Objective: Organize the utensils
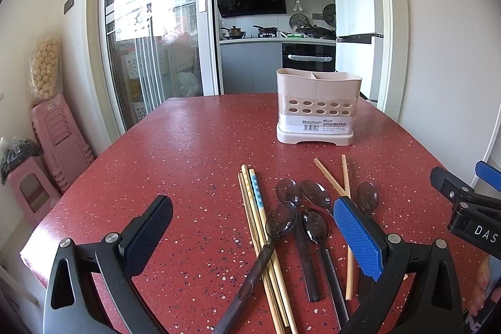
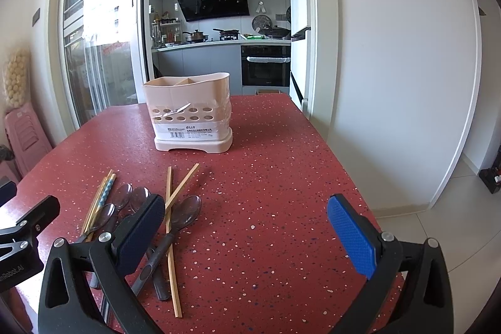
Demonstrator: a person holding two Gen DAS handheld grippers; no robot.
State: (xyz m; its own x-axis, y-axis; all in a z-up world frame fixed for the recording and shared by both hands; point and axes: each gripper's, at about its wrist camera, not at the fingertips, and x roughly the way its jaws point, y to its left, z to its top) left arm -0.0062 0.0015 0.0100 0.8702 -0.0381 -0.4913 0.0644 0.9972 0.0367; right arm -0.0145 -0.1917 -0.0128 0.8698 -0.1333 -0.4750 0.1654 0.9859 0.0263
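A beige utensil holder [image 1: 317,105] with two compartments stands empty at the far side of the red table [image 1: 194,146]; it also shows in the right wrist view [image 2: 191,115]. Near the front lie a bundle of wooden chopsticks [image 1: 253,208], a crossed pair of chopsticks [image 1: 339,180] and several dark translucent spoons [image 1: 281,221]. My left gripper [image 1: 253,235] is open and empty, low over the spoons. My right gripper [image 2: 247,232] is open and empty over bare table, right of the spoons [image 2: 184,215] and chopsticks [image 2: 170,227].
The table's right edge [image 2: 350,177] drops to a tiled floor beside a white wall. Pink stools [image 1: 59,140] are stacked left of the table. A glass sliding door and a kitchen lie behind. The right gripper's body [image 1: 463,202] shows at the right edge of the left wrist view.
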